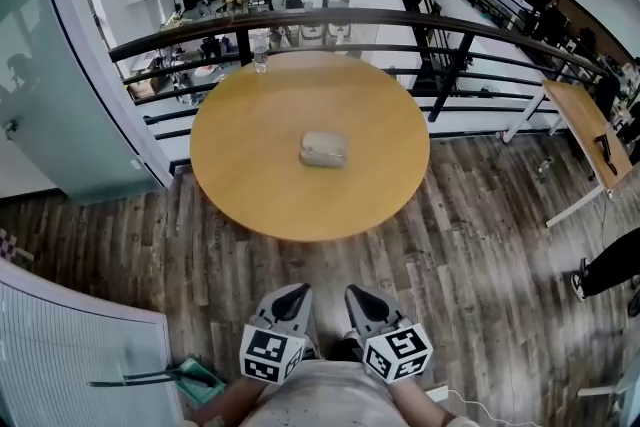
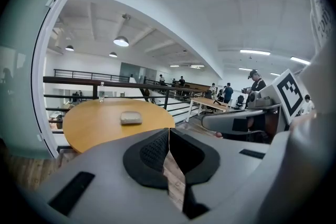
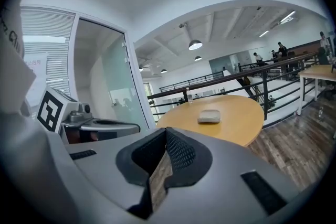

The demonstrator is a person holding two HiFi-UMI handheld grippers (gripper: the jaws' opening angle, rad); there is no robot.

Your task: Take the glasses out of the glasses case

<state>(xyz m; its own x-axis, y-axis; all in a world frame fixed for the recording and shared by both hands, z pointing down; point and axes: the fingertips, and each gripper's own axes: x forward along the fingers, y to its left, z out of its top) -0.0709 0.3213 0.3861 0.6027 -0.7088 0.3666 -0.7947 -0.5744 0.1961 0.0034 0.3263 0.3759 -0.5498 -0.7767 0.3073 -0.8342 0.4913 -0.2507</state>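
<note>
Round wooden table (image 1: pixel 250 165) on plank floor (image 1: pixel 480 245), up against a black railing (image 1: pixel 300 18). Left gripper (image 1: pixel 295 295) and right gripper (image 1: pixel 358 297) sit side by side low, close to the person's body, well apart from the table. Both have their jaw tips pressed together with nothing between them, only floor showing behind. Glasses case (image 1: pixel 323 149) lies closed near the table's middle, untouched. Small water bottle (image 1: pixel 260 55) stands at the far edge by the railing.
</note>
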